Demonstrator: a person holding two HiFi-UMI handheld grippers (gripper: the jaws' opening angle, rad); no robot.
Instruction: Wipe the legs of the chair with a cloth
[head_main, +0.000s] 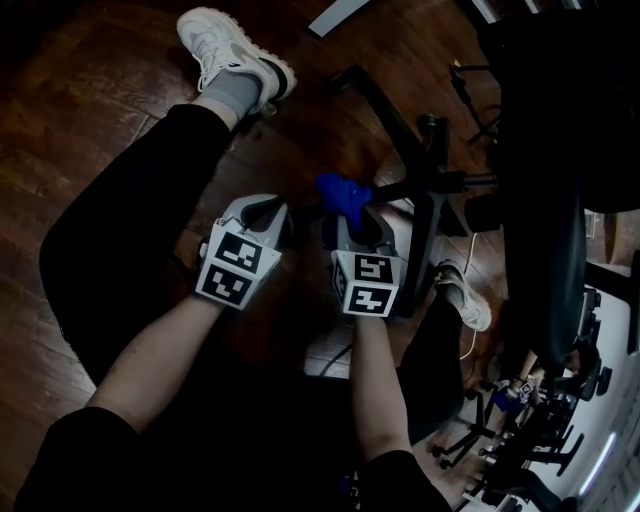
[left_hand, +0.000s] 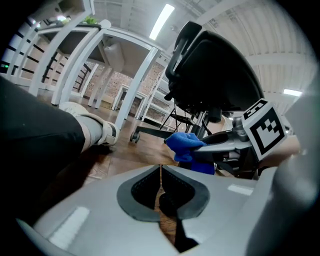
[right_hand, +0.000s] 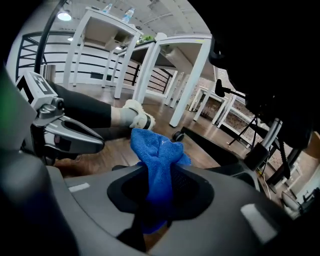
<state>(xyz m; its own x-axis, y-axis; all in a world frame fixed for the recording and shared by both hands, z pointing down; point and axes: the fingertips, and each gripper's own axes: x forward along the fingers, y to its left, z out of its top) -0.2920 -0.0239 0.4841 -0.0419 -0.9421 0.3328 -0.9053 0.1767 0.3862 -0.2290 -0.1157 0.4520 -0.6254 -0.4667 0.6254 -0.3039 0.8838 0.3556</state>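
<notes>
Cloth: the blue terry cloth (right_hand: 157, 152) sticks up bunched from my right tool (right_hand: 159, 192), close to the black spoked base of the office chair (head_main: 385, 110). I cannot tell whether it touches a leg.
Right tool: clenched on the cloth and pointing down towards the base.
Chair legs: flat black spokes resting on the dark wooden floor (head_main: 100, 90). One runs past the cloth towards my white sneaker (head_main: 225, 45).
Left tool (left_hand: 161, 185): jaws pressed together with nothing between them, just beside the right tool on its left.
Chair seat (head_main: 540, 200): black, to the right of the legs.
My legs: black trousers on either side of both tools.
</notes>
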